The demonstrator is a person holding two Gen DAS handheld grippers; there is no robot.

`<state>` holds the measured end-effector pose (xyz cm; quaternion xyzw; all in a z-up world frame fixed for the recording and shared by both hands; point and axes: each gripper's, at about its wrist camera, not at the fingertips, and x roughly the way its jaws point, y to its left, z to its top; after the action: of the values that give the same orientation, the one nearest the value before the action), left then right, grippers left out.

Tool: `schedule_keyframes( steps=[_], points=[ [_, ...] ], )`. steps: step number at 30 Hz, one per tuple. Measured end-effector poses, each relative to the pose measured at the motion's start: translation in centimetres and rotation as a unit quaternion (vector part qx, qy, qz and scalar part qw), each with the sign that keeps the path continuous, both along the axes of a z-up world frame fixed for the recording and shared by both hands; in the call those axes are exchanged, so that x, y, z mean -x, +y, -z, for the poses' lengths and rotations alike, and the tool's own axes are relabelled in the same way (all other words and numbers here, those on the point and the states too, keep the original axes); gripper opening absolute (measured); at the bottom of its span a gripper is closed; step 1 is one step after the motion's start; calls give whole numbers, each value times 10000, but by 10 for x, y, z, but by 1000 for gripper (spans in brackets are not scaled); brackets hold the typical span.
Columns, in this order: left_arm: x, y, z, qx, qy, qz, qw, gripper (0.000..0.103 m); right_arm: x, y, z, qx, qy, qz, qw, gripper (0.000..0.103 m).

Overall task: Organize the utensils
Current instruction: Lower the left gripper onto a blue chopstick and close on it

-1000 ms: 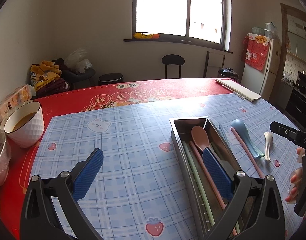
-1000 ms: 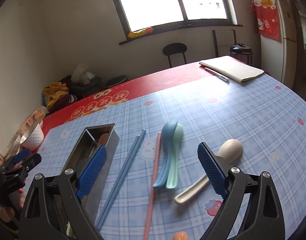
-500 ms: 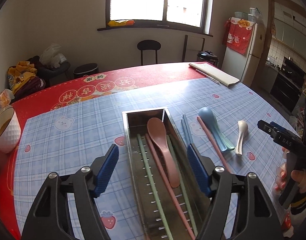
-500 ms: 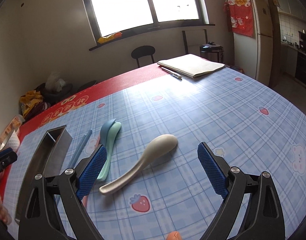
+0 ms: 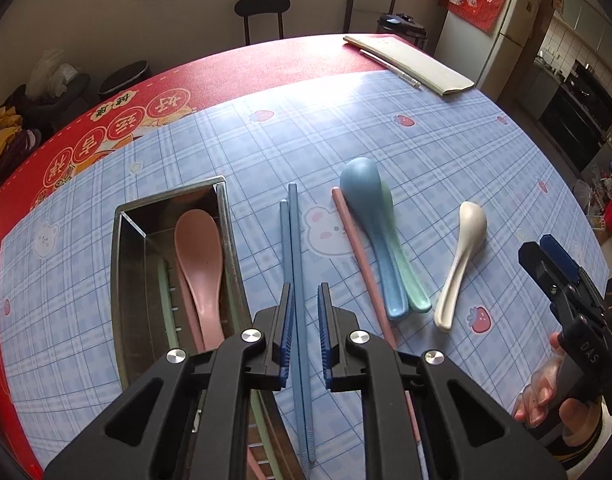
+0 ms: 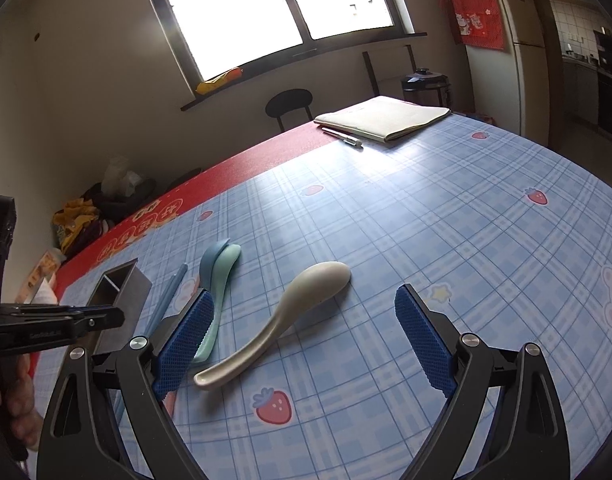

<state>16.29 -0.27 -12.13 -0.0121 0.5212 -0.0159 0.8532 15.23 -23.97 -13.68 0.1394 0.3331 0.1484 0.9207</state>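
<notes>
We see the left claw (image 5: 305, 320) closing around a pair of blue chopsticks (image 5: 294, 248) lying on the tabletop (image 5: 426, 152); their long axis runs near to far, just right of the steel utensil box (image 5: 124, 280). We cannot tell whether the pads press them yet. In the box a pink spoon (image 5: 198, 256) points its bowl far. The right claw (image 6: 306, 344) is wide open and holds nothing, over a cream spoon (image 6: 290, 312) whose bowl points far-right and whose handle points near-left.
</notes>
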Motion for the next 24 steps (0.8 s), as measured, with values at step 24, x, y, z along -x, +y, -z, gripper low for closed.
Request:
schedule_keyframes(
  steps=[24],
  points=[
    [-42,-15,32,-866,682,-158,9938,12,1,-16,4,-641,19,-274,9976,89]
  ],
)
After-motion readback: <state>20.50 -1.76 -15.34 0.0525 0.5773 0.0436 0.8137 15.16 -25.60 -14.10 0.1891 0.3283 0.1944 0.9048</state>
